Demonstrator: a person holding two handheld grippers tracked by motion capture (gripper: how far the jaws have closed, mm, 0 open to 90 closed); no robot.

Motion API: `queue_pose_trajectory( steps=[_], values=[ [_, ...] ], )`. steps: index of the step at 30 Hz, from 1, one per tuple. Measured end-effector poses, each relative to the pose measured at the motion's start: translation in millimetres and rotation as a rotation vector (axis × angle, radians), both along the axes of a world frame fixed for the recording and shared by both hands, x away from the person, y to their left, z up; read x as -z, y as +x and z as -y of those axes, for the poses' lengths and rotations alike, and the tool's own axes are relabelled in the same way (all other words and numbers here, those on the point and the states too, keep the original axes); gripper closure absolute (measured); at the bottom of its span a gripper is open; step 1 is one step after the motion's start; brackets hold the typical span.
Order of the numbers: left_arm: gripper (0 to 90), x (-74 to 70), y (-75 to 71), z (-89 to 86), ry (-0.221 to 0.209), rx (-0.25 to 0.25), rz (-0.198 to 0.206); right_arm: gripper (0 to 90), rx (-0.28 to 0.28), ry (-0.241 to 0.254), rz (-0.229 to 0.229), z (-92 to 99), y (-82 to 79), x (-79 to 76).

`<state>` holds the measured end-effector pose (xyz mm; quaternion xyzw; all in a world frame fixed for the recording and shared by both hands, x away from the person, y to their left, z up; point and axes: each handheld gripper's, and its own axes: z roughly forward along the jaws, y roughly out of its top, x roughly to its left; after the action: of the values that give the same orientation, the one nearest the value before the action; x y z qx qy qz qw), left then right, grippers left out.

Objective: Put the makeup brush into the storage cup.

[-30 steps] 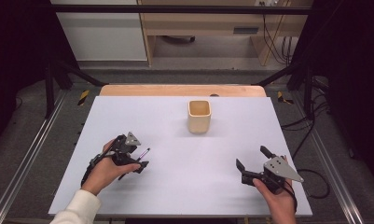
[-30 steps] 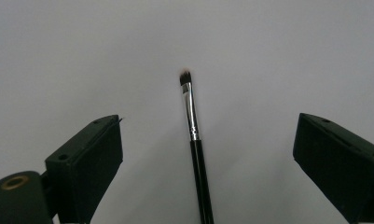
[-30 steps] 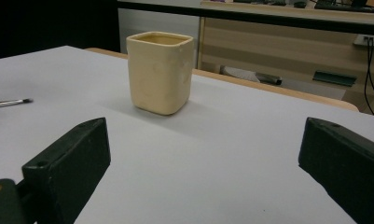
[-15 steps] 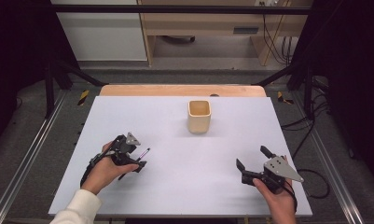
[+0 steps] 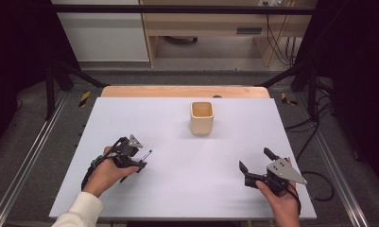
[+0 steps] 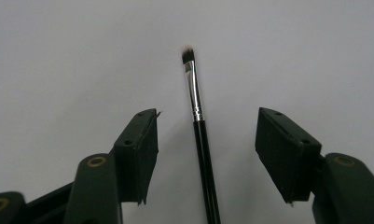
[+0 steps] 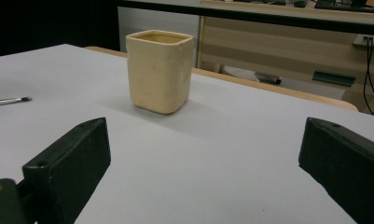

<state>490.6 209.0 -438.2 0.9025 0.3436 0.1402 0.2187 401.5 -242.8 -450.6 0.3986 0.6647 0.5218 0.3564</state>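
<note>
A slim make-up brush with a glossy black handle, a silver metal ferrule and a short dark tuft tipped pale [image 6: 197, 126] lies flat on the white tabletop [image 5: 187, 189], toward the table's near left part, with its bristle end pointing away from the person's left hand [image 5: 104, 172] and toward the middle of the table. In the left gripper view the handle runs up between the two black jaws of the left gripper [image 6: 205, 135], nearer the left jaw than the right, with bare tabletop showing on both sides of it; the jaws have just been closing around the brush, yet the pads stand clear of the handle and do not press it. In the high view this gripper [image 5: 139, 160] rests low over the table with the brush tip poking out beyond it. Farther off, past the middle of the table toward its far edge, a squarish cream ceramic cup with rounded corners [image 5: 202, 118] stands upright, well apart from the brush. At the near right, the right hand [image 5: 281, 203] holds the right gripper [image 5: 256, 161] just above the tabletop, its jaws spread wide with nothing between them; in the right gripper view they frame the cup [image 7: 159, 71] in the distance, and the brush [image 7: 10, 100] lies at the left edge.
</note>
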Motion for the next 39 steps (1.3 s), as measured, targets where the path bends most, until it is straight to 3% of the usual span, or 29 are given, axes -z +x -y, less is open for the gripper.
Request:
queue_pose_trajectory(
  steps=[8, 21, 39],
  values=[
    [48.0, 1.9, 2.0, -2.5, 0.028, -0.012, -0.035, 2.3, 0.004, 0.002, 0.001, 0.6, 0.1, -0.2],
    [62.5, 1.8, -0.1, -7.0, 0.032, -0.006, -0.064, 2.4, 0.002, 0.0, 0.0, 0.3, -0.1, -0.5],
    [71.8, 6.9, -0.7, -7.2, 0.065, 0.005, -0.1, 2.4, 0.004, -0.002, 0.001, 0.6, 0.4, -0.4]
  ],
)
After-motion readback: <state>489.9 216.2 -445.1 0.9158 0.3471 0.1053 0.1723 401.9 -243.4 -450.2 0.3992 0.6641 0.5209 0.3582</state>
